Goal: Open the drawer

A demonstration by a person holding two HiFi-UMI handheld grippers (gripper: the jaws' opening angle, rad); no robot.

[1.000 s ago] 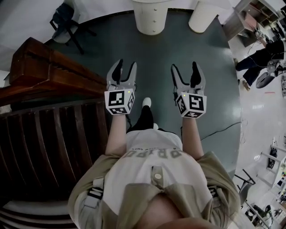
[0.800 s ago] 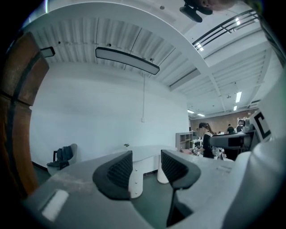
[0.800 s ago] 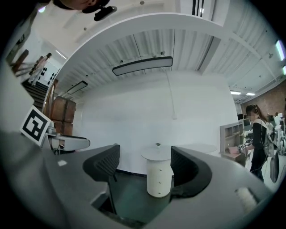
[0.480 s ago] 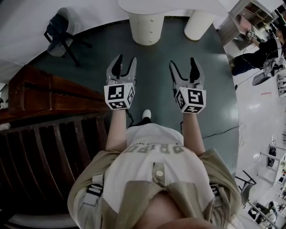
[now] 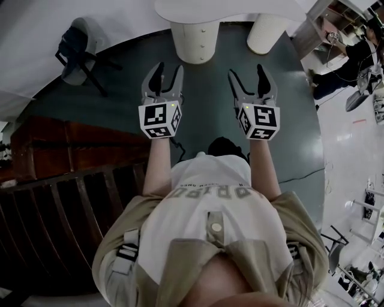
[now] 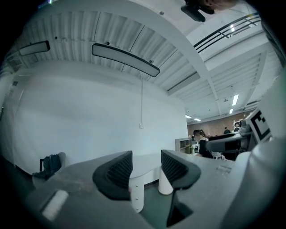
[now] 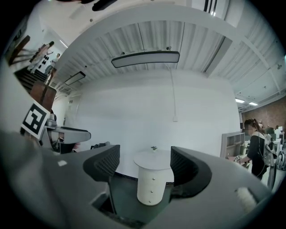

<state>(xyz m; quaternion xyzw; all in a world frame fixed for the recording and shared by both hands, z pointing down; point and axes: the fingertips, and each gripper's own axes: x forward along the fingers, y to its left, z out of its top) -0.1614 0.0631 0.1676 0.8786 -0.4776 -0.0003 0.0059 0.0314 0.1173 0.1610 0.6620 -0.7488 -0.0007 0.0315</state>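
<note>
A white round drawer cabinet (image 5: 194,41) with three small knobs down its front stands under a white tabletop (image 5: 228,9), ahead of me across the dark green floor. Both grippers are held level and side by side, well short of it. My left gripper (image 5: 162,69) is open with nothing between its jaws; in the left gripper view (image 6: 146,166) the cabinet (image 6: 136,197) shows low in the gap. My right gripper (image 5: 247,71) is also open and empty; in the right gripper view (image 7: 145,163) the cabinet (image 7: 151,185) stands between its fingers, far off.
A second white pedestal (image 5: 267,30) holds up the same tabletop to the right. A dark chair with clothes (image 5: 78,45) stands at the far left wall. A brown wooden railing (image 5: 66,150) runs along my left. A cable (image 5: 300,174) crosses the floor; people (image 5: 354,60) stand at the right.
The person has walked forward: the cabinet and tabletop have come nearer and the wooden railing has slid back. Both grippers travelled along, still open and empty.
</note>
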